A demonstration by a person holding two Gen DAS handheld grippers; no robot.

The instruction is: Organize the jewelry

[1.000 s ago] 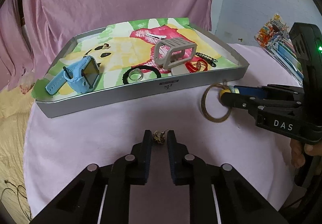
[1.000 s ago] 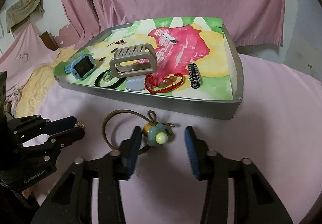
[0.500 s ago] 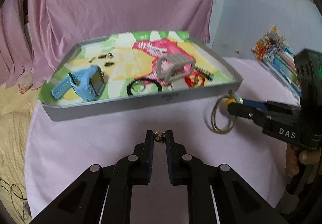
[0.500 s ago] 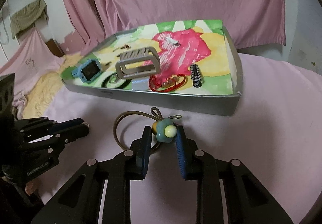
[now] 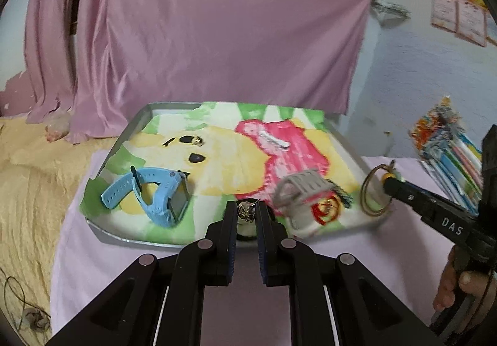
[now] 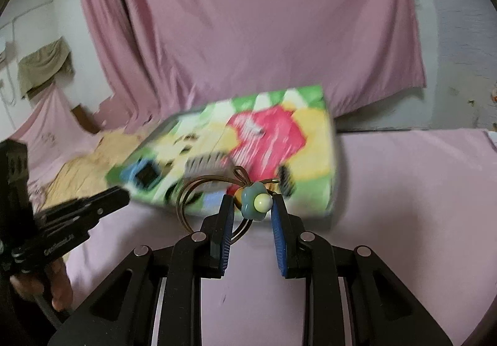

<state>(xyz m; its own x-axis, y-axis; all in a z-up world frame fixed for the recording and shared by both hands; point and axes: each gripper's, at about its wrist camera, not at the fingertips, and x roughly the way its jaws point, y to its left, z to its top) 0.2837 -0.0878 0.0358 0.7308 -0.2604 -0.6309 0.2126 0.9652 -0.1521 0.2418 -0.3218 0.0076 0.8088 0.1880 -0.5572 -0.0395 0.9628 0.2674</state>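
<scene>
- Two handheld grippers are seen above a table covered in pink cloth (image 5: 93, 252), each with a piece of jewelry pinched at its fingertips.
- A small gold trinket (image 5: 246, 210), perhaps an earring, is clamped between the nearly closed fingers of the left gripper (image 5: 246, 215), over the near edge of the tray.
- A brown hair tie (image 6: 198, 200) with a blue flower charm (image 6: 254, 202) is gripped by the right gripper (image 6: 253, 209); its pads press on the charm and the loop hangs free to the left.
- In the grey tray (image 5: 124, 141), lined with a colourful cloth, a blue smartwatch (image 5: 155, 197), a grey watch band (image 5: 298, 190) and a red bracelet (image 5: 326, 209) are laid.
- The right-wrist view of the tray is blurred.
</scene>
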